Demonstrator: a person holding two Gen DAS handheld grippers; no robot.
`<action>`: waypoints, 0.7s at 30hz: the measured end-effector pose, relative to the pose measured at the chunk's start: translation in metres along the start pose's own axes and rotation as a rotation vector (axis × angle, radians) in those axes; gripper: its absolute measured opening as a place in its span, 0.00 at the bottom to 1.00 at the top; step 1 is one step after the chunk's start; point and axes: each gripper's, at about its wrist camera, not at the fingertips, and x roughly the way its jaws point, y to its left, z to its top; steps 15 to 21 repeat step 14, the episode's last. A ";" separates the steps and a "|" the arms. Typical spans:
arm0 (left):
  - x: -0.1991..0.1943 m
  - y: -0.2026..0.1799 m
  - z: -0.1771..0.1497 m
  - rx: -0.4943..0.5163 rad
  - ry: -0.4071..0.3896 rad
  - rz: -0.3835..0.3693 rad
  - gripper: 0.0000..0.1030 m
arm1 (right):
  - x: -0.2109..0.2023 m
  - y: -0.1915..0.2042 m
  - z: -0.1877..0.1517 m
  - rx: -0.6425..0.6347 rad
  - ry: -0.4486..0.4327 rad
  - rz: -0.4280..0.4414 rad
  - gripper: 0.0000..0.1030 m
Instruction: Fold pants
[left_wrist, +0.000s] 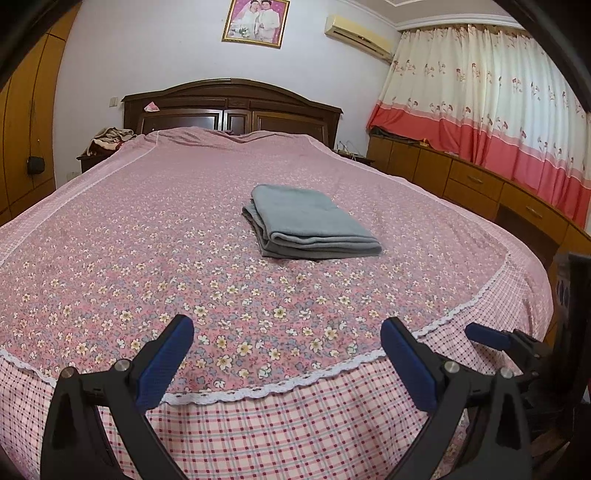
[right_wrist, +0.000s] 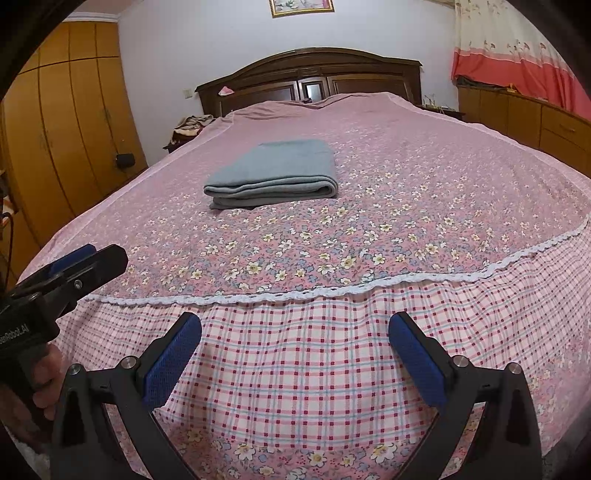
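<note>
Grey pants lie folded into a neat rectangular stack in the middle of the bed; the right wrist view shows the same pants. My left gripper is open, held over the foot of the bed well short of the stack, with nothing between its blue pads. My right gripper is also open and empty, hovering over the checked border at the bed's foot. The right gripper's tip shows at the right edge of the left wrist view. The left gripper and a hand holding it appear at the left of the right wrist view.
The bed carries a pink floral bedspread with a lace strip and checked border. A dark wooden headboard stands at the far end. Wardrobes line the left, low wooden drawers under curtains run along the right.
</note>
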 end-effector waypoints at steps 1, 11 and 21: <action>0.000 0.000 0.000 -0.001 0.000 -0.001 1.00 | 0.000 0.000 0.000 0.001 0.000 0.003 1.00; -0.001 0.001 0.000 0.001 0.000 -0.003 1.00 | 0.002 -0.002 0.000 0.007 0.010 0.010 1.00; -0.002 0.001 0.000 0.006 -0.009 -0.004 1.00 | 0.003 0.000 -0.001 0.002 0.015 0.009 1.00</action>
